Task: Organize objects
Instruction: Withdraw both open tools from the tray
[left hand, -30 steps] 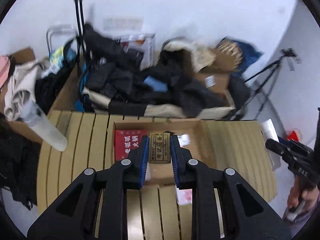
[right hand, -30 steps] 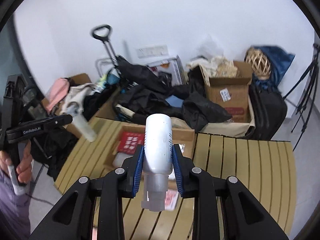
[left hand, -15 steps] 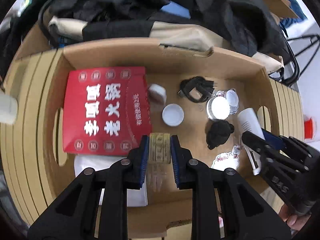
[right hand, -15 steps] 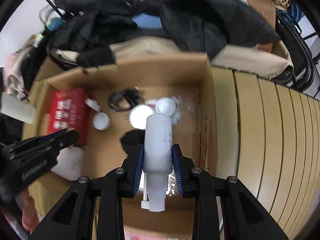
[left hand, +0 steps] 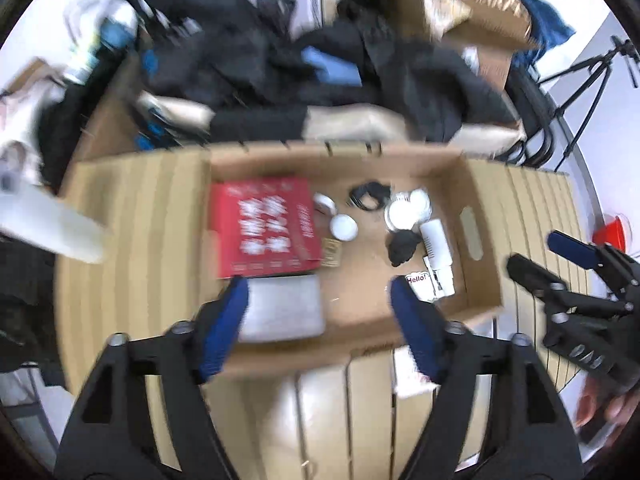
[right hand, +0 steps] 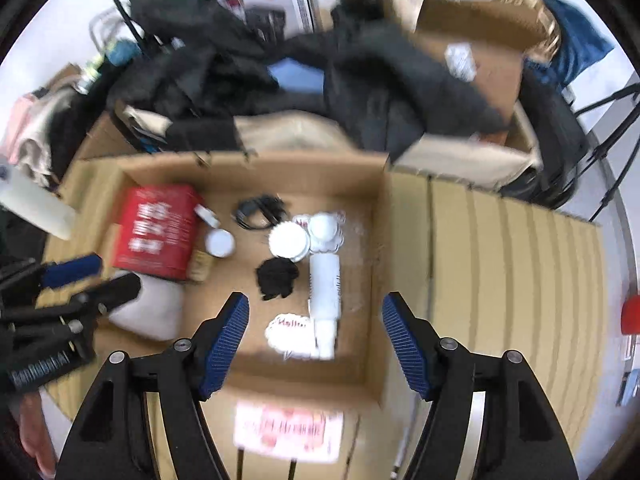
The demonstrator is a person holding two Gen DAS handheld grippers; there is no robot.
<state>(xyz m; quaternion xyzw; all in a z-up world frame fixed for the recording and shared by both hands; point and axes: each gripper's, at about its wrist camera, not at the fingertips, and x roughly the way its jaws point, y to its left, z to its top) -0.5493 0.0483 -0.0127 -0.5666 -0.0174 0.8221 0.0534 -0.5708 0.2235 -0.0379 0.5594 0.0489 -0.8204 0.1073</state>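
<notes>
An open cardboard box stands on a slatted wooden table. Inside lie a red box, a small tan card box beside it, a white bottle, white lids, a black cable and a black lump. My left gripper is open and empty above the box's near edge. My right gripper is open and empty above the white bottle. Each gripper shows in the other's view, the right one, the left one.
A pile of dark clothes and cardboard boxes lies behind the table. A white cylinder lies at the table's left edge. A tripod stands at the right. A paper sheet lies in front of the box.
Both grippers have opened and pulled back up. The left one let go of the tan card box and the right one let go of the white bottle; both now lie in the cardboard box.
</notes>
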